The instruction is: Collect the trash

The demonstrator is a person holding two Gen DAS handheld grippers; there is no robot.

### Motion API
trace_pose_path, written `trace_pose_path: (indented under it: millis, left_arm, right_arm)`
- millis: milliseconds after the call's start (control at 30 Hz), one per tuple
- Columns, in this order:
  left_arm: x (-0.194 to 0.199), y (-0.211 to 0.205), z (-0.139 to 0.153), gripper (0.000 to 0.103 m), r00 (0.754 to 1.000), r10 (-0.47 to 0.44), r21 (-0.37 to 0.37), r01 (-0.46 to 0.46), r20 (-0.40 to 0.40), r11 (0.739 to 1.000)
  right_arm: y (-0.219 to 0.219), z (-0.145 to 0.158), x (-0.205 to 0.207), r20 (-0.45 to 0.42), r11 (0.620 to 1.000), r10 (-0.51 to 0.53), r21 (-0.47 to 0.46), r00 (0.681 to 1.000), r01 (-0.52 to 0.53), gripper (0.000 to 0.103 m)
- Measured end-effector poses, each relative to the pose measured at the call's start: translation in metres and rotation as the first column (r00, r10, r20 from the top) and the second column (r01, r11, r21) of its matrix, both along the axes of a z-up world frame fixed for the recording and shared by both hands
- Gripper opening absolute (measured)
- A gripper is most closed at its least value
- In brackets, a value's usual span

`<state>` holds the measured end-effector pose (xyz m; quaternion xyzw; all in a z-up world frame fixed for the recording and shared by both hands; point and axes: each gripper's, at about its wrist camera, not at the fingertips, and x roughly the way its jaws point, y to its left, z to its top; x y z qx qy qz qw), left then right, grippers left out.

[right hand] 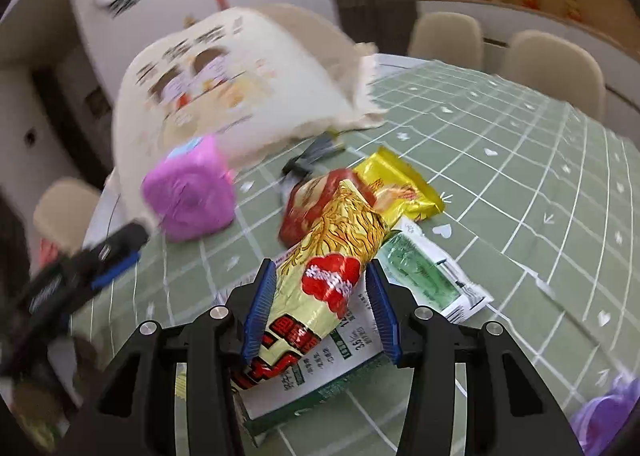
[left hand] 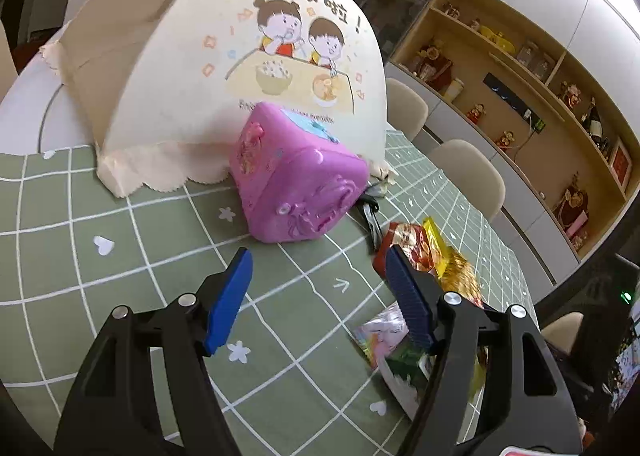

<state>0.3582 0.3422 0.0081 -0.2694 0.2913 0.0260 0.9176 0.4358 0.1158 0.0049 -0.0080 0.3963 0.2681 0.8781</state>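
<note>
- Step in hand, as I judge it: gripping the first piece of trash. Right gripper (right hand: 320, 312) straddles a yellow noodle wrapper (right hand: 332, 252); jaws narrow, left pad against the wrapper, right pad just at its edge. Whether it is squeezed firm, I cannot tell.
- The wrapper lies on top of the heap: a white-and-green packet (right hand: 424, 276) under it, a red wrapper (right hand: 308, 204) and a gold packet (right hand: 400, 184) beyond, all touching or overlapping.
- Left gripper (left hand: 320, 292) hovers over bare tablecloth (left hand: 132, 240); jaws wide, nothing between them. The same heap sits just beside its right finger.
- Next move calls for a firm pinch, then a clean lift so the wrapper comes off without dragging the packets below. No bin or bag shows in either view, so where to carry it is unknown.
- Obstacles: pink box (left hand: 296, 180) stands near the heap, against the hem of the food cover (left hand: 208, 68). A dark small object (right hand: 312, 156), too blurred to name, lies between cover and heap.
- Open room: the far-right stretch of cloth is bare toward the table edge, where chairs (right hand: 552, 68) stand. Left gripper also has free cloth on its left, toward the white table rim (left hand: 28, 112).
- Purple thing (right hand: 608, 420) at the near right corner, unclear.
</note>
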Motion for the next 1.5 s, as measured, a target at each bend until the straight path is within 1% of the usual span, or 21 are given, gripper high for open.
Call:
trace_pose_path:
  millis: [200,300,400,467,533,567,600,633,667,733,800,833,933,1000,1033,1100,1200,1300,1333,1367,1500]
  left_arm:
    - [0.002,-0.01,-0.002,0.065,0.999,-0.049,0.016,0.049,-0.009,0.999]
    - [0.005,-0.023,-0.001,0.065,0.993,-0.114,0.025,0.114,-0.009,0.993]
    - [0.004,-0.038,0.0,0.065,0.983,-0.184,0.034,0.184,-0.006,0.982]
    - [-0.001,-0.049,0.003,0.065,0.977,-0.212,0.047,0.212,-0.007,0.976]
    - [-0.01,-0.052,0.006,0.065,0.98,-0.198,0.047,0.198,-0.005,0.979]
    - [-0.014,-0.052,0.008,0.065,0.983,-0.186,0.046,0.186,-0.004,0.982]
    - [-0.018,-0.052,0.01,0.065,0.985,-0.175,0.047,0.175,-0.001,0.984]
    - [-0.023,-0.051,0.012,0.065,0.986,-0.166,0.052,0.166,0.001,0.985]
    - [-0.027,-0.052,0.014,0.065,0.987,-0.163,0.063,0.163,0.001,0.985]
    - [-0.033,-0.056,0.016,0.065,0.983,-0.181,0.09,0.182,-0.009,0.979]
    - [-0.035,-0.065,0.014,0.068,0.97,-0.241,0.123,0.243,-0.031,0.962]
    - [-0.033,-0.074,0.012,0.069,0.956,-0.29,0.144,0.294,-0.051,0.945]
    - [-0.023,-0.102,0.006,0.069,0.897,-0.428,0.199,0.442,-0.113,0.875]
    - [-0.017,-0.12,0.006,0.069,0.874,-0.468,0.252,0.486,-0.132,0.837]
    - [-0.011,-0.134,0.007,0.069,0.858,-0.493,0.289,0.512,-0.142,0.809]
    - [0.001,-0.148,0.005,0.069,0.846,-0.508,0.301,0.533,-0.163,0.79]
    - [0.019,-0.165,-0.002,0.069,0.84,-0.498,0.316,0.543,-0.217,0.778]
    - [0.026,-0.174,-0.008,0.069,0.844,-0.474,0.348,0.536,-0.253,0.769]
    - [0.024,-0.175,-0.009,0.061,0.851,-0.457,0.353,0.523,-0.258,0.775]
    - [0.022,-0.173,-0.008,0.057,0.855,-0.453,0.349,0.517,-0.253,0.782]
    - [-0.004,-0.163,-0.002,0.052,0.869,-0.422,0.306,0.488,-0.258,0.818]
  right_arm:
    - [-0.049,0.005,-0.035,-0.028,0.999,0.034,-0.023,0.999,-0.035,0.023]
    - [-0.077,0.005,-0.052,-0.012,0.998,0.01,-0.056,1.0,-0.01,0.011]
    - [-0.097,0.006,-0.062,0.016,0.997,-0.022,-0.068,1.0,0.023,0.011]
    - [-0.104,0.009,-0.066,0.02,0.999,-0.037,-0.026,0.999,0.037,0.011]
    - [-0.108,0.01,-0.064,-0.007,0.997,-0.072,0.041,0.997,0.072,0.012]
    - [-0.107,0.008,-0.062,-0.033,0.993,-0.092,0.068,0.995,0.094,0.016]
    - [-0.107,0.007,-0.061,-0.052,0.99,-0.107,0.087,0.993,0.111,0.028]
    - [-0.105,0.004,-0.058,-0.066,0.987,-0.123,0.094,0.99,0.129,0.034]
    - [-0.102,0.002,-0.058,-0.065,0.986,-0.138,0.081,0.988,0.143,0.041]
    - [-0.095,0.001,-0.068,-0.003,0.988,-0.151,0.013,0.989,0.151,0.041]
    - [-0.094,0.001,-0.081,0.024,0.993,-0.116,0.0,0.993,0.116,0.041]
    - [-0.096,0.001,-0.089,0.025,0.996,-0.086,0.004,0.996,0.086,0.041]
    - [-0.111,0.003,-0.112,0.054,0.999,-0.037,0.002,0.998,0.037,0.041]
    - [-0.122,0.006,-0.126,0.095,0.999,-0.036,-0.032,0.995,0.039,0.041]
    - [-0.129,0.008,-0.134,0.118,0.997,-0.043,-0.055,0.992,0.05,0.041]
    - [-0.14,0.01,-0.143,0.137,0.995,-0.047,-0.078,0.989,0.058,0.041]
    - [-0.159,0.007,-0.149,0.134,0.992,-0.072,-0.09,0.988,0.084,0.041]
    - [-0.169,0.001,-0.151,0.106,0.994,-0.062,-0.083,0.992,0.071,0.041]
    - [-0.169,0.0,-0.152,0.101,0.995,-0.049,-0.082,0.994,0.058,0.041]
    - [-0.167,0.0,-0.153,0.103,0.996,-0.026,-0.086,0.994,0.035,0.041]
    - [-0.154,-0.002,-0.154,0.119,0.991,0.061,-0.125,0.991,-0.046,0.041]
